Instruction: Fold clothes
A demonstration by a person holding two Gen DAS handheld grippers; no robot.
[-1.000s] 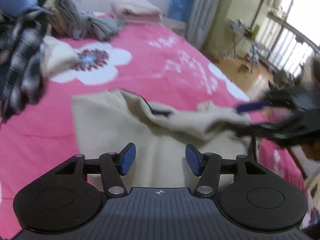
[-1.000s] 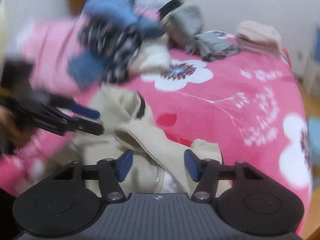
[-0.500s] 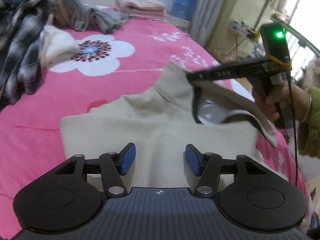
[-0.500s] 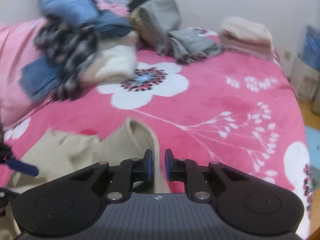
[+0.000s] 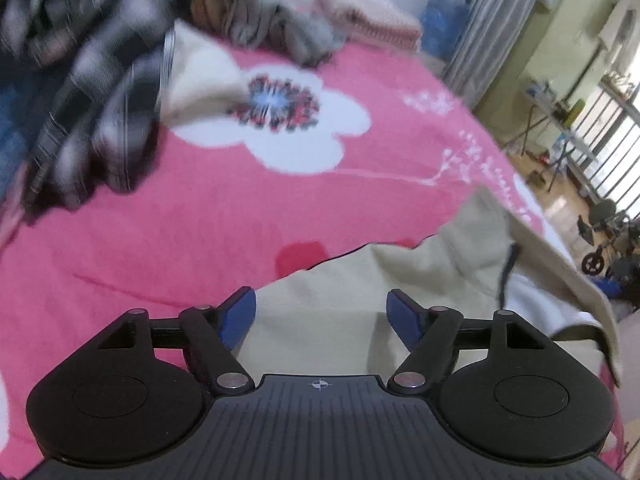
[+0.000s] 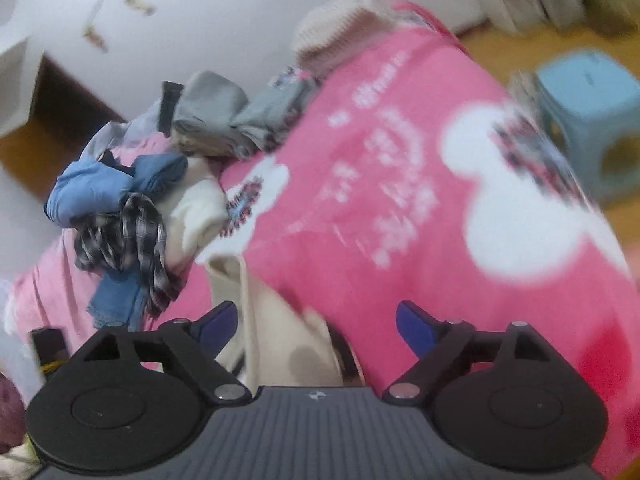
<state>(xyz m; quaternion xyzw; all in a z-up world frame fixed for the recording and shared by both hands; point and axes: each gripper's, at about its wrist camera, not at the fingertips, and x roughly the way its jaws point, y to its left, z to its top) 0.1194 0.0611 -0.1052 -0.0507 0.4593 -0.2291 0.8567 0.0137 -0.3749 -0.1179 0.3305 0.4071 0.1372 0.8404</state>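
A beige garment [image 5: 420, 280] lies on the pink flowered bedspread [image 5: 240, 208], its collar side raised at the right with white lining showing. My left gripper [image 5: 322, 314] is open just above the garment's near part, nothing between its blue pads. In the right wrist view the same beige garment [image 6: 276, 320] shows as a folded strip running under my right gripper [image 6: 316, 322], which is open and tilted, holding nothing. Both views are blurred by motion.
A heap of unfolded clothes, plaid [image 6: 132, 236], blue [image 6: 104, 188] and grey [image 6: 216, 116], fills the bed's far left. A folded pink-white stack [image 5: 364, 12] sits at the far corner. A light blue stool [image 6: 588, 120] stands on the floor past the bed edge.
My right gripper, shut on the beige garment's collar half a second ago, has opened and swung away, tilted. The lifted collar has dropped. The left gripper has stayed open and shifted left.
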